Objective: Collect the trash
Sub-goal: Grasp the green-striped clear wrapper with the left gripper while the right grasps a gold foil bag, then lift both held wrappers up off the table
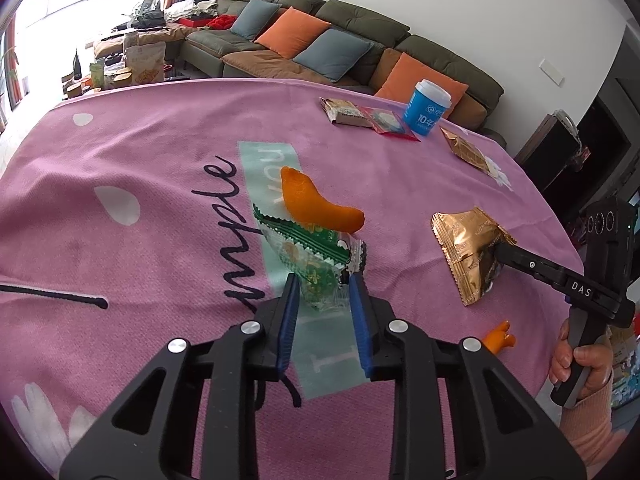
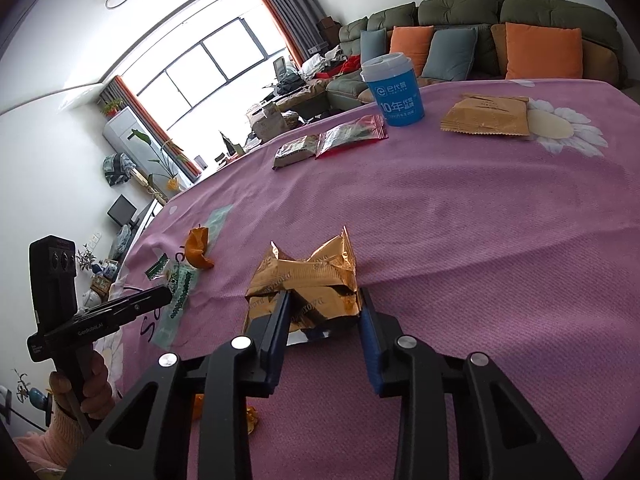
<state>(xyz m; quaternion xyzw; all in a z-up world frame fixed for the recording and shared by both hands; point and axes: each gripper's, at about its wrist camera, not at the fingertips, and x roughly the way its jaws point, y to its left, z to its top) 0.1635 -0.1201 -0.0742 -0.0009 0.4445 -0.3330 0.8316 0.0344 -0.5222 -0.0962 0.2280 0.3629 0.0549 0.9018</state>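
A green-and-clear snack wrapper [image 1: 310,254] lies on the pink tablecloth [image 1: 160,208], its near end between the open jaws of my left gripper [image 1: 325,284]. An orange peel [image 1: 316,204] lies just beyond it. A crumpled gold wrapper [image 2: 308,280] sits between the open jaws of my right gripper [image 2: 324,300]; it also shows in the left wrist view [image 1: 466,246]. The right gripper [image 1: 500,250] shows there with its tips at the gold wrapper. The left gripper [image 2: 166,294] shows in the right wrist view beside the green wrapper [image 2: 180,284].
At the far side stand a blue paper cup [image 2: 396,94], a brown wrapper [image 2: 294,152], a red-edged wrapper [image 2: 352,132] and a tan packet [image 2: 486,114]. A small orange peel piece [image 1: 498,338] lies near the table's right edge. A sofa [image 1: 360,40] stands behind.
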